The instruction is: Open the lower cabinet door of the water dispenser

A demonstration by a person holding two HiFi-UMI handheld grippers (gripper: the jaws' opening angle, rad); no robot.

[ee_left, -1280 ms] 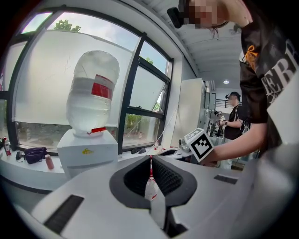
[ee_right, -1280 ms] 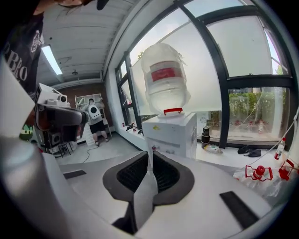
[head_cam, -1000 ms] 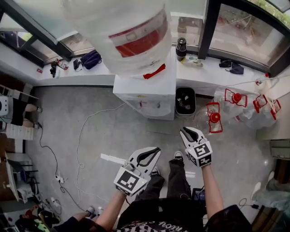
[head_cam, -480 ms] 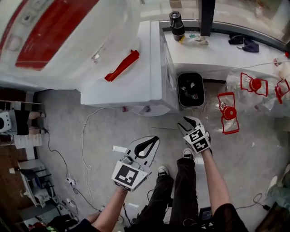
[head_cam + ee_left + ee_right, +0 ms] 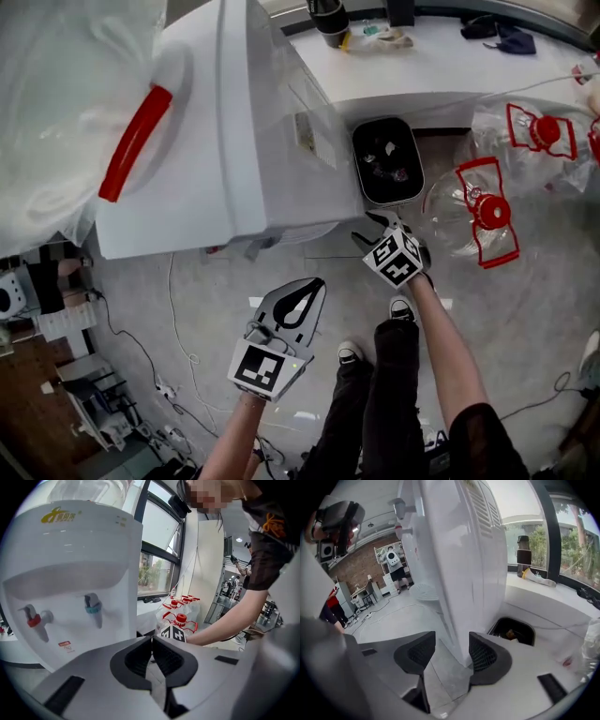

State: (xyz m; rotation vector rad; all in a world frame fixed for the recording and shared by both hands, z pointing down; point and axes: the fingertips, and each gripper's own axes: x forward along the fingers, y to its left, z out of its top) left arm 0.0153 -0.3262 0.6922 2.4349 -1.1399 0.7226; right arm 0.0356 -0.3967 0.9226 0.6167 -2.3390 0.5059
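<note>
Right gripper [image 5: 378, 228] is down low at the near-right corner of the water dispenser [image 5: 253, 141]. Its jaws are opening wide with nothing pinched, and the corner edge sits just past the gap. Left gripper [image 5: 314, 284] hangs nearer, facing the taps [image 5: 93, 609], jaws pressed together and empty. The lower cabinet door should be on the front face under the drip tray [image 5: 424, 592], but no view shows it properly, so I can't tell where the handle is. Imo bring the right one left around the corner, find the door's free edge, pinch lightly and pull along the hinge arc. Don't yank, the big bottle [image 5: 56, 112] probably makes it top-heavy.
</note>
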